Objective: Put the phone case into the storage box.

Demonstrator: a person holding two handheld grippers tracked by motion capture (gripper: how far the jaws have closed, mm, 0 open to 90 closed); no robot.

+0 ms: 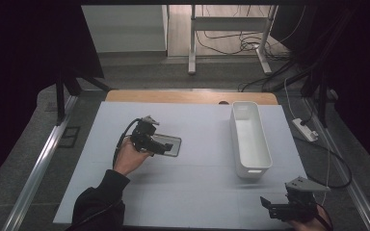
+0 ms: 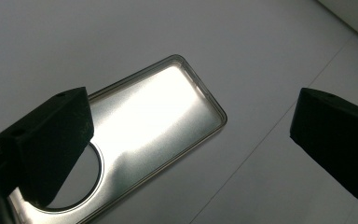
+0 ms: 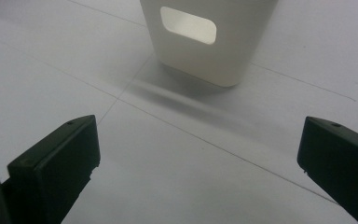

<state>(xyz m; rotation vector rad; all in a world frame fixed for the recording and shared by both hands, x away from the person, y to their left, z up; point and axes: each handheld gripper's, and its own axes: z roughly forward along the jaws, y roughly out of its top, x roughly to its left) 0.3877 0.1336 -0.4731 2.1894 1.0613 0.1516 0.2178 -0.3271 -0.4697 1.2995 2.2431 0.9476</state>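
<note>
High view: left gripper (image 1: 166, 147) sits over the near-left end of a flat metal tray (image 1: 173, 144) lying on the grey table mat (image 1: 197, 187), left of centre. White bin (image 1: 250, 139) stands upright at right, long axis running away from the person, well apart from the tray. Right gripper (image 1: 270, 204) is parked at the near-right edge, just short of the bin's near end.

Left gripper view: jaws spread wide, nothing between them. Tray (image 2: 154, 121) is a shallow rounded rectangle with a raised rim and a round cutout at one end. 1 jaw overlaps that cutout end, the other hangs over bare mat beside the tray. Can't tell if either touches it.

Right gripper view: jaws wide apart, empty, aimed at the bin (image 3: 205, 42) end wall with its handle slot.

Read: approach-to-grasp step on the tray, no grip yet. Next move likely needs 1 jaw under or over the rim, then close; thin, flat part, so slip risk. Bin looks like the likely drop target.
</note>
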